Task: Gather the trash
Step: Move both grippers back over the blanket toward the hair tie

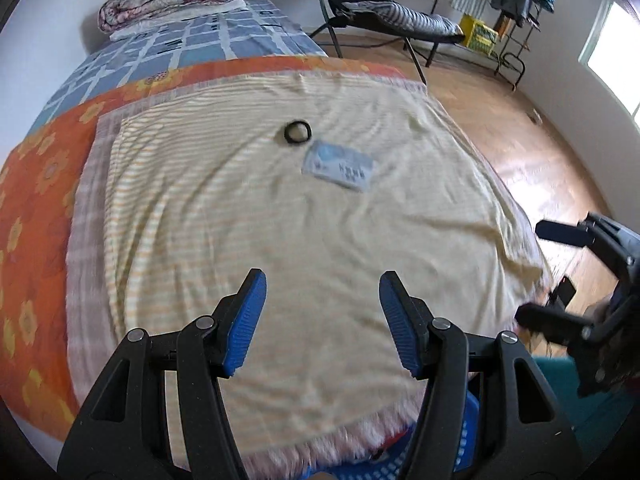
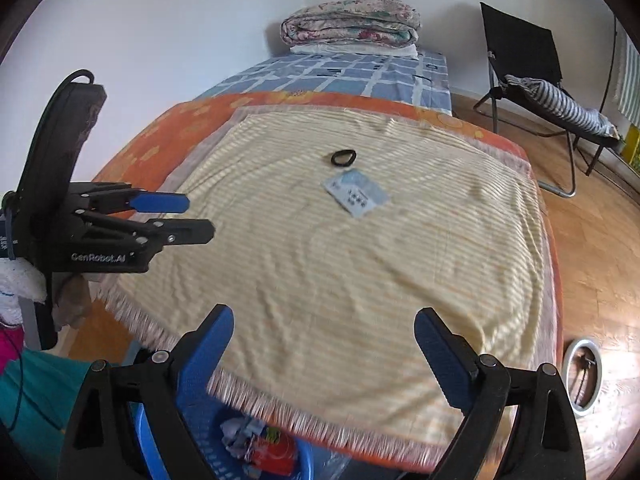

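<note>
A pale blue and white wrapper [image 1: 339, 169] lies flat on the cream striped blanket [image 1: 248, 216] on the bed, also in the right wrist view [image 2: 357, 193]. A black hair tie [image 1: 297, 133] lies just beyond it [image 2: 343, 158]. My left gripper [image 1: 322, 316] is open and empty above the blanket's near part; it also shows in the right wrist view [image 2: 198, 218]. My right gripper [image 2: 324, 350] is open and empty over the blanket's near edge, and shows at the right of the left wrist view [image 1: 532, 276]. A blue basket [image 2: 256, 446] below the bed's edge holds trash.
A folded quilt [image 2: 352, 22] sits at the bed's far end. A black folding chair [image 2: 532, 80] stands on the wooden floor to the right. A round white object [image 2: 582, 376] lies on the floor by the bed's near corner.
</note>
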`<state>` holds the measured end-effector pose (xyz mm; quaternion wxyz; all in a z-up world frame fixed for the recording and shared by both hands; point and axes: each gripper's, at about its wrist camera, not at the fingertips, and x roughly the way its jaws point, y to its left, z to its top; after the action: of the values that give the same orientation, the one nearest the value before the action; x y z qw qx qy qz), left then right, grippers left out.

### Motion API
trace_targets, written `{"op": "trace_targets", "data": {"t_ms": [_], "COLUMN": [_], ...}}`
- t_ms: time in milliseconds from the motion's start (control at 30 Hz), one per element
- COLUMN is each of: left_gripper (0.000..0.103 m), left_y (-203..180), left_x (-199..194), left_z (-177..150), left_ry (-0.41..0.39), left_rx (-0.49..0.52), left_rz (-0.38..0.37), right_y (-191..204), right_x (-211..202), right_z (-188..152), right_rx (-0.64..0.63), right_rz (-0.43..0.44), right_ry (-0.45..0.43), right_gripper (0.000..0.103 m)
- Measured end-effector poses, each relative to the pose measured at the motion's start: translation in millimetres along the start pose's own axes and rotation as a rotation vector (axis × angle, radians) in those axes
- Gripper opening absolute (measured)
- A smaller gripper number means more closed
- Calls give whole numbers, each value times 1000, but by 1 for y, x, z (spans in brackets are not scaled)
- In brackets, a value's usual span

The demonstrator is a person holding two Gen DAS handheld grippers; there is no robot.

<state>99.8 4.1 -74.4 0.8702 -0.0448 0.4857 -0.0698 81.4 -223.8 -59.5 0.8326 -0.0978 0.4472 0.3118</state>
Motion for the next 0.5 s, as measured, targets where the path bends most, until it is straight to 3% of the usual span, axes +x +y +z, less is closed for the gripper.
{"op": "trace_targets", "data": {"t_ms": [233, 367, 500], "left_gripper": [61, 49, 48], "left_y": [20, 33, 45], "left_x": [40, 67, 95], "left_z": [52, 74, 92], "left_ry": [-8, 1, 0], "left_rx": [-35, -85, -140], "left_rz": [-25, -58, -98], "right_y": [-22, -32, -43], "right_x": [42, 68, 93], "right_z": [34, 48, 61], "right_rx": [-14, -25, -19], "right_rz": [33, 45, 68], "right_ry": [15, 25, 42], "right_gripper": [94, 94, 94]}}
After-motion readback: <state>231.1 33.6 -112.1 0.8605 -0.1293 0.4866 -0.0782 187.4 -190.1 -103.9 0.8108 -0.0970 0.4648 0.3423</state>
